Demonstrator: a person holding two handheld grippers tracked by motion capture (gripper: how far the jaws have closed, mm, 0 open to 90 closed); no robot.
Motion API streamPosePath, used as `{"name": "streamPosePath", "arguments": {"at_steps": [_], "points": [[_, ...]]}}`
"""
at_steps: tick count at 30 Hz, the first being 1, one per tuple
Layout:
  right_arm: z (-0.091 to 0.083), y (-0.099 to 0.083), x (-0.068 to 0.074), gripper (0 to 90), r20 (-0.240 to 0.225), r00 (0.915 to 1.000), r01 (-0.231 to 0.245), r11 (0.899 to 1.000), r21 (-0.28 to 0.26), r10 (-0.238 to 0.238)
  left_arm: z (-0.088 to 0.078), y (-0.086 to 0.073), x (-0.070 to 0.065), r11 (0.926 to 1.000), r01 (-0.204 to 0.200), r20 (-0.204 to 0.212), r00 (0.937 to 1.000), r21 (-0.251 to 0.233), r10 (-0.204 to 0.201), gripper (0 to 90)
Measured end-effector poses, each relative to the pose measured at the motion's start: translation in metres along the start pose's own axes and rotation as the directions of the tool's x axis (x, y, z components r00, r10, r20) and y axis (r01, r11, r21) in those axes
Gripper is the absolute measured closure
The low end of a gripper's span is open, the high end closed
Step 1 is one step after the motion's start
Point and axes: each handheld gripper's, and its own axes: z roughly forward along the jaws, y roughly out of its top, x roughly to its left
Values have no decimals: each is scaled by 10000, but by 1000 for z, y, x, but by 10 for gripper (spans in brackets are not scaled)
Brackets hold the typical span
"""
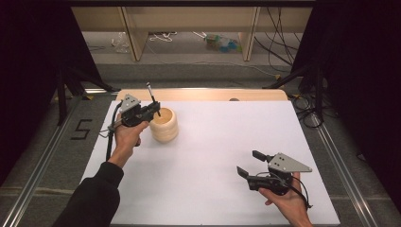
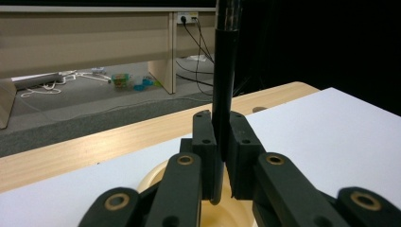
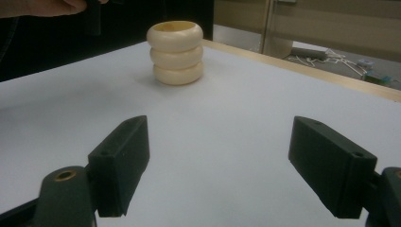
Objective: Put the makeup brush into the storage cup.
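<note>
A: What is the left gripper [image 1: 153, 109] doing?

B: Its jaws are clamped on a thin black pen [image 2: 224, 90]. In the left gripper view the pen stands upright between the pads, its lower tip hanging just over the open mouth of the cream holder [image 2: 222, 215]. In the high view the pen [image 1: 153, 99] leans a little, its top end pointing away from the person.

A: And the holder itself?

B: It is a cream, ribbed pen holder [image 1: 164, 125], shaped like three stacked rings, standing upright on the white table sheet [image 1: 222, 142], towards the far left part of it. The left gripper sits right at its rim, on the holder's left side. In the right gripper view the holder [image 3: 175, 52] stands well away, across the bare sheet.

A: The right gripper?

B: The right gripper [image 1: 249, 164] is held low over the near right part of the sheet, its jaws spread wide with nothing between them, well apart from the holder.
</note>
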Motion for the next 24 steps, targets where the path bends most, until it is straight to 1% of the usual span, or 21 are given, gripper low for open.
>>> {"name": "streamPosePath", "arguments": {"at_steps": [1, 2, 3, 4, 5, 6, 7, 8, 10, 12, 13, 14, 15, 16, 18, 20, 21, 23, 24], "points": [[0, 0, 0, 222, -14, 10000, 5, 10000, -12, -5, 1, -1, 0, 9998, 146, 6, 9999, -103, -146, 835], [0, 0, -1, 222, 30, 9998, 184, 9998, -104, -184, 1, -1, 0, 9998, 146, 6, 9999, -103, -146, 835], [0, 1, 0, 221, 14, 9999, 137, 9999, -86, -137, 2, -1, 1, 9998, 155, -9, 9999, -93, -155, 835], [0, 0, 0, 221, -18, 10000, 23, 10000, -16, -23, 3, -1, 3, 10000, 9, -13, 10000, -74, -9, 835], [0, 0, 0, 221, -37, 10000, -5, 10000, -31, 5, 4, -2, 3, 10000, 52, -12, 10000, -75, -52, 835], [0, 0, 0, 220, -30, 10000, 0, 10000, -27, 0, 4, -2, 2, 9998, 176, -46, 9998, -30, -177, 835], [0, 0, 0, 220, -31, 10000, 0, 10000, -30, 0, 5, -3, 3, 10000, 45, -38, 10000, -2, -45, 835], [0, 0, 0, 220, -33, 10000, 16, 10000, -31, -16, 6, -3, 2, 9999, 129, -36, 9999, 38, -129, 835], [1, 0, -1, 220, 32, 9998, 218, 9997, -136, -217, 8, -5, 4, 9999, 81, -17, 10000, 75, -81, 835], [1, 0, -1, 220, 30, 9998, 192, 9997, -114, -192, 9, -6, 4, 9997, 173, -39, 9998, 154, -172, 835], [1, 0, 0, 221, -4, 9998, 189, 9997, -122, -189, 10, -7, 5, 9999, 43, -26, 10000, 167, -43, 835], [1, 0, 0, 220, -6, 9998, 190, 9997, -118, -190, 10, -7, 5, 9999, 43, -26, 10000, 167, -43, 835], [2, 0, 0, 221, -40, 9998, 197, 9995, -239, -198, 11, -7, 4, 9997, 104, 5, 9999, 198, -104, 835], [1, 0, 0, 220, -4, 9998, 204, 9997, -124, -204, 12, -8, 5, 9997, 41, -3, 10000, 234, -41, 835], [1, 0, 0, 221, -4, 9998, 183, 9998, -116, -183, 12, -8, 5, 9996, 59, -7, 10000, 283, -58, 835], [2, 0, 0, 221, 3, 9998, 196, 9997, -128, -196, 14, -11, 5, 9989, 102, -9, 9999, 467, -102, 835], [2, 0, 0, 221, -4, 9998, 213, 9997, -123, -214, 14, -12, 4, 9983, 204, -25, 9998, 543, -202, 835], [2, 0, 0, 221, -14, 9997, 224, 9997, -126, -224, 15, -13, 5, 9982, 191, -10, 9998, 575, -191, 835], [2, 0, 0, 221, -7, 9998, 216, 9997, -124, -216, 15, -13, 5, 9983, 88, 14, 10000, 579, -89, 835]]}}
